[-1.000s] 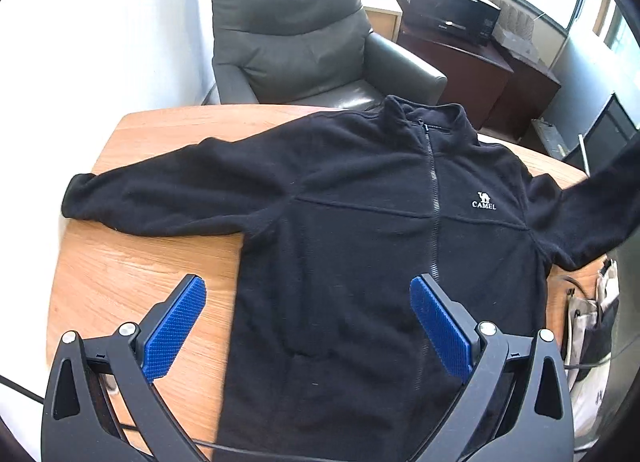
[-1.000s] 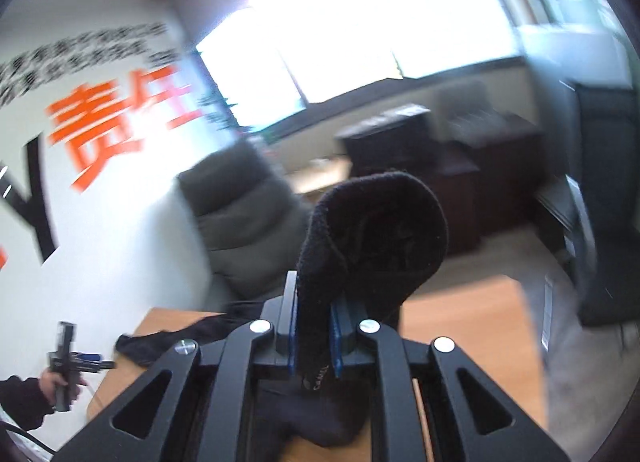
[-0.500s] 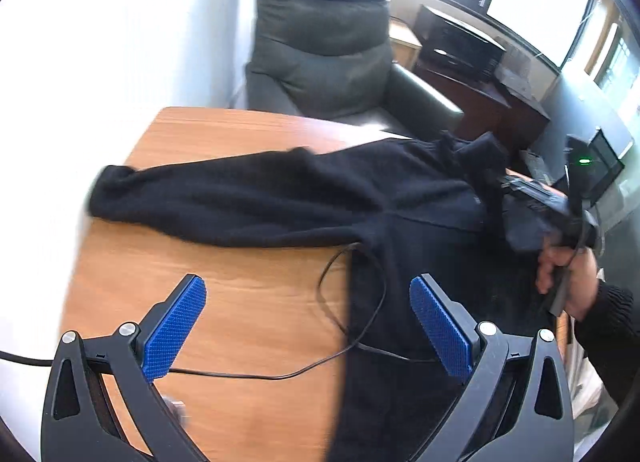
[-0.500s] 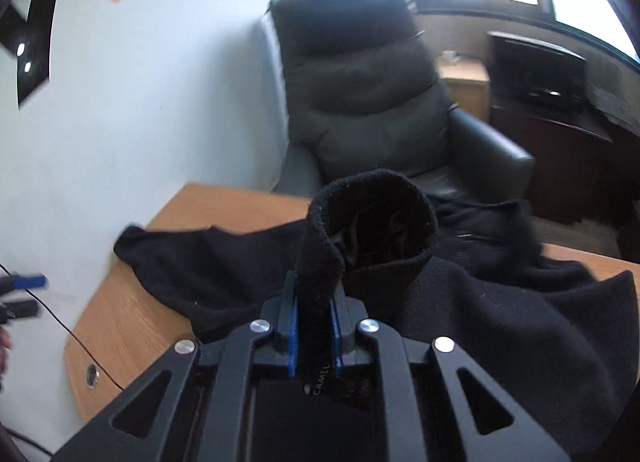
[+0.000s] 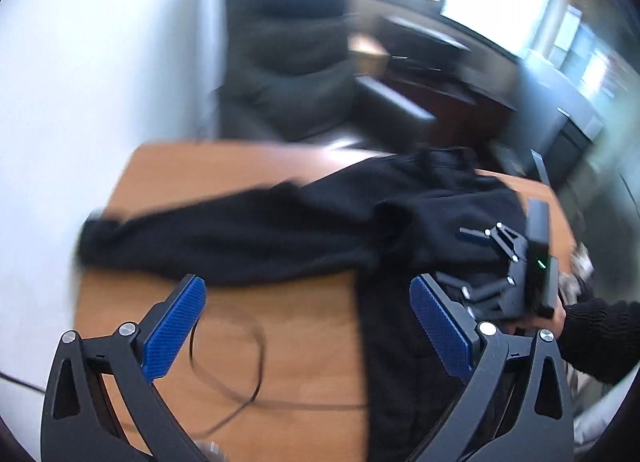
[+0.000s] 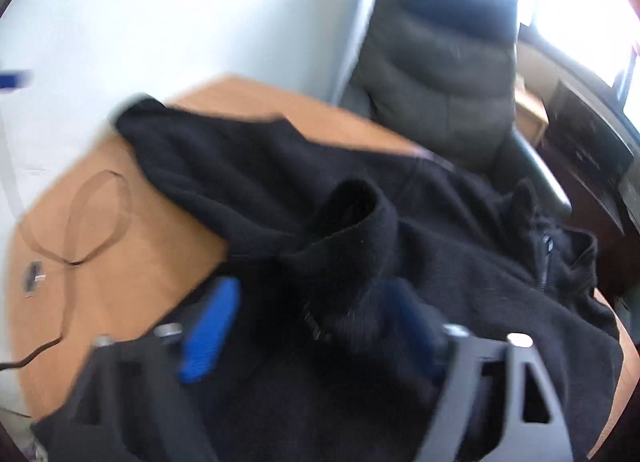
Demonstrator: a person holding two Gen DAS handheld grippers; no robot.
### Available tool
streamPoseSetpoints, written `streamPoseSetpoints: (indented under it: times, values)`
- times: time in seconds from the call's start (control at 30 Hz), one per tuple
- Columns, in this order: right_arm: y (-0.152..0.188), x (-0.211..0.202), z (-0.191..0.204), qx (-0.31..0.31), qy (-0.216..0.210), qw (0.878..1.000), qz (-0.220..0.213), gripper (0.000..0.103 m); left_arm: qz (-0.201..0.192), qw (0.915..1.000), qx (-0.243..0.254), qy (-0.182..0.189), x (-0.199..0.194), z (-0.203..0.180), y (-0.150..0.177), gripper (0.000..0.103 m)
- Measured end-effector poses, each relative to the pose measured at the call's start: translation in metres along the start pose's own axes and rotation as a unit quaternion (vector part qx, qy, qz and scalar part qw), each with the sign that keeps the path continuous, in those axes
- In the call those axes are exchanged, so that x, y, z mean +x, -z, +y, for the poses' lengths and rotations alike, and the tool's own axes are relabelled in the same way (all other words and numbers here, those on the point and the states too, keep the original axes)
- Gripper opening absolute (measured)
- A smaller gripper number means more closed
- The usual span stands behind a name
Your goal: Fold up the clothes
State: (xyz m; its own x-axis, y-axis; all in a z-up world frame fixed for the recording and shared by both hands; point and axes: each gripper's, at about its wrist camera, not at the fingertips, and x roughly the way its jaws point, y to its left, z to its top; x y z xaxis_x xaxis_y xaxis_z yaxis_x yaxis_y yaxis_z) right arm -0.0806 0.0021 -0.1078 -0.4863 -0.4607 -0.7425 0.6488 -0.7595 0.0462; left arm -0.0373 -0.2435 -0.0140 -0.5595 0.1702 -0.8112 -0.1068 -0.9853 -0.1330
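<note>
The black fleece jacket (image 6: 420, 222) lies spread across the wooden tabletop (image 5: 288, 322), its collar and zipper toward the far side by the armchair. One sleeve (image 5: 224, 238) stretches out to the tabletop's left edge, its cuff at the rim. The other sleeve's cuff (image 6: 352, 222) lies folded in over the jacket's chest, standing up in a loose roll. The near left part of the tabletop is bare wood, crossed only by a thin black cable (image 5: 240, 382) that loops there; the jacket's right side reaches the tabletop's right edge.

A small line of pale writing shows on the fabric just below the cuff in the right wrist view, too blurred to read.

The right hand-held gripper (image 6: 316, 326) has just been opening; its blue pads now stand wide apart on either side of the folded-in sleeve, not pressing on it. In the left wrist view it hovers over the jacket's chest, held by a hand (image 5: 556, 312) in a dark sleeve. The left hand-held gripper (image 5: 308, 326) is wide open and holds nothing, above the bare wood and the jacket's lower edge.

A grey armchair (image 6: 440, 74) stands behind the tabletop against a white wall.
</note>
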Motion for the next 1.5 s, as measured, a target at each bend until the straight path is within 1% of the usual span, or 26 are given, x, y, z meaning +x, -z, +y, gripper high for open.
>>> streamPoseSetpoints:
  times: [0.03, 0.1, 0.17, 0.23, 0.3, 0.33, 0.43, 0.5, 0.57, 0.63, 0.7, 0.73, 0.77, 0.9, 0.93, 1.0, 1.03, 1.1, 1.13, 1.23, 1.33, 1.37, 1.4, 1.43, 1.47, 1.5]
  values:
    - [0.009, -0.019, -0.007, 0.008, 0.002, 1.0, -0.016, 0.094, -0.003, 0.9996, 0.023, 0.017, 0.008, -0.015, -0.013, 0.103]
    - [0.023, -0.045, -0.023, 0.024, 0.035, 0.999, -0.024, 0.098, -0.008, 0.9969, 0.053, 0.058, 0.034, -0.049, -0.033, 0.103]
    - [0.048, -0.065, -0.053, 0.042, 0.089, 0.995, -0.005, 0.099, -0.01, 0.9907, 0.066, 0.118, 0.066, -0.086, -0.047, 0.103]
    - [0.071, -0.073, -0.086, 0.046, 0.128, 0.99, 0.026, 0.099, -0.012, 0.981, 0.079, 0.177, 0.098, -0.123, -0.06, 0.103]
    - [0.095, -0.079, -0.121, 0.046, 0.163, 0.984, 0.056, 0.098, 0.007, 0.9751, 0.077, 0.208, 0.147, -0.156, -0.068, 0.103]
    - [0.103, -0.082, -0.134, 0.047, 0.172, 0.982, 0.065, 0.098, 0.017, 0.9722, 0.075, 0.221, 0.171, -0.172, -0.072, 0.103]
    - [0.13, -0.084, -0.172, 0.054, 0.21, 0.972, 0.089, 0.098, 0.061, 0.9739, 0.056, 0.211, 0.24, -0.187, -0.065, 0.103]
    - [0.145, -0.082, -0.193, 0.055, 0.238, 0.964, 0.105, 0.098, 0.093, 0.9779, 0.027, 0.185, 0.278, -0.173, -0.045, 0.103]
    - [0.162, -0.087, -0.208, 0.054, 0.267, 0.954, 0.126, 0.096, 0.116, 0.98, -0.004, 0.161, 0.296, -0.153, -0.022, 0.103]
    - [0.176, -0.097, -0.221, 0.072, 0.288, 0.947, 0.124, 0.087, 0.104, 0.9777, -0.022, 0.181, 0.297, -0.135, -0.004, 0.102]
    - [0.186, -0.11, -0.234, 0.101, 0.301, 0.942, 0.112, 0.065, 0.09, 0.9763, -0.021, 0.196, 0.291, -0.129, 0.003, 0.102]
    - [0.19, -0.117, -0.241, 0.122, 0.302, 0.94, 0.101, 0.062, 0.09, 0.9762, -0.021, 0.196, 0.291, -0.129, 0.003, 0.102]
    - [0.193, -0.124, -0.247, 0.143, 0.302, 0.939, 0.087, 0.056, 0.09, 0.9761, -0.021, 0.197, 0.292, -0.13, 0.003, 0.102]
    - [0.191, -0.138, -0.247, 0.149, 0.299, 0.941, 0.055, 0.037, 0.095, 0.9783, -0.011, 0.184, 0.298, -0.141, -0.002, 0.103]
    - [0.189, -0.142, -0.246, 0.151, 0.3, 0.941, 0.041, 0.037, 0.092, 0.9792, -0.011, 0.18, 0.298, -0.143, -0.001, 0.103]
    - [0.193, -0.144, -0.259, 0.197, 0.288, 0.937, 0.033, 0.037, 0.087, 0.9811, -0.012, 0.173, 0.298, -0.146, 0.002, 0.103]
    - [0.197, -0.142, -0.269, 0.229, 0.278, 0.932, 0.039, 0.037, 0.083, 0.9821, -0.012, 0.169, 0.298, -0.147, 0.004, 0.103]
    - [0.211, -0.134, -0.278, 0.259, 0.262, 0.927, 0.07, 0.036, 0.077, 0.984, -0.011, 0.161, 0.295, -0.148, 0.009, 0.103]
    - [0.217, -0.13, -0.282, 0.271, 0.255, 0.924, 0.088, 0.037, 0.08, 0.9841, -0.01, 0.158, 0.293, -0.147, 0.009, 0.103]
    - [0.207, -0.146, -0.271, 0.241, 0.243, 0.934, 0.101, 0.039, 0.089, 0.9845, -0.004, 0.151, 0.286, -0.148, 0.008, 0.103]
    - [0.18, -0.19, -0.262, 0.24, 0.199, 0.949, 0.046, 0.052, 0.053, 0.9877, 0.02, 0.146, 0.253, -0.16, 0.0, 0.103]
    - [0.164, -0.204, -0.258, 0.23, 0.181, 0.956, 0.019, 0.063, 0.036, 0.9865, 0.026, 0.158, 0.242, -0.163, -0.001, 0.103]
    - [0.147, -0.211, -0.253, 0.212, 0.167, 0.963, -0.008, 0.08, 0.026, 0.9847, 0.026, 0.17, 0.237, -0.168, -0.002, 0.103]
    - [0.133, -0.208, -0.251, 0.199, 0.154, 0.968, -0.022, 0.088, 0.031, 0.9842, 0.022, 0.173, 0.24, -0.17, -0.001, 0.103]
    - [0.121, -0.2, -0.25, 0.189, 0.141, 0.971, -0.031, 0.096, 0.047, 0.9847, 0.018, 0.167, 0.251, -0.171, 0.002, 0.103]
    - [0.114, -0.189, -0.249, 0.186, 0.132, 0.973, -0.026, 0.097, 0.059, 0.9869, 0.022, 0.148, 0.262, -0.171, 0.006, 0.103]
